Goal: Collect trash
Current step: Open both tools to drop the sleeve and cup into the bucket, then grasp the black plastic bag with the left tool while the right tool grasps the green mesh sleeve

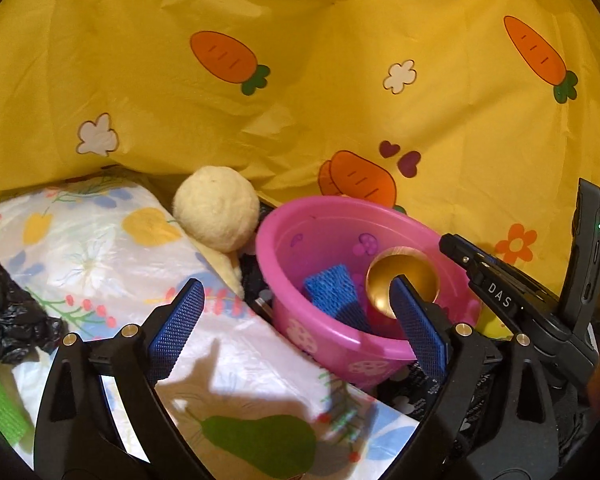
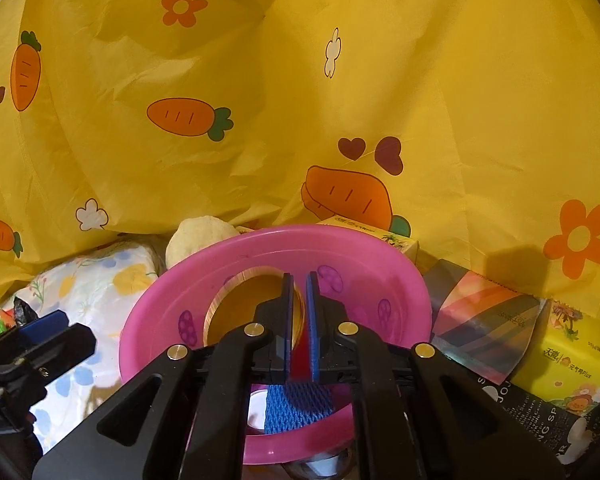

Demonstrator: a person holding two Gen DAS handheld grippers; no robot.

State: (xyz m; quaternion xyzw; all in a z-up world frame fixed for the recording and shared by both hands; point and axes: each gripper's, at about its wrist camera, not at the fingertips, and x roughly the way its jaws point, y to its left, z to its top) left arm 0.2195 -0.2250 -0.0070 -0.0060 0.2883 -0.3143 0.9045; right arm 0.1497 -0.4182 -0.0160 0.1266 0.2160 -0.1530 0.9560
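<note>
A pink bowl holds a blue mesh sponge and a cup, gold inside and red outside. My left gripper is wide open with nothing between its fingers, its right finger in front of the cup. It shows at the left edge of the right wrist view. My right gripper hangs over the bowl, its pads a narrow gap apart, with the cup's red wall showing between them. Crumpled black film lies at the far left.
A white floral plastic pack lies left of the bowl, with a cream ball behind it. Yellow tissue packs and a rainbow pack sit to the right. A yellow carrot-print cloth closes off the back.
</note>
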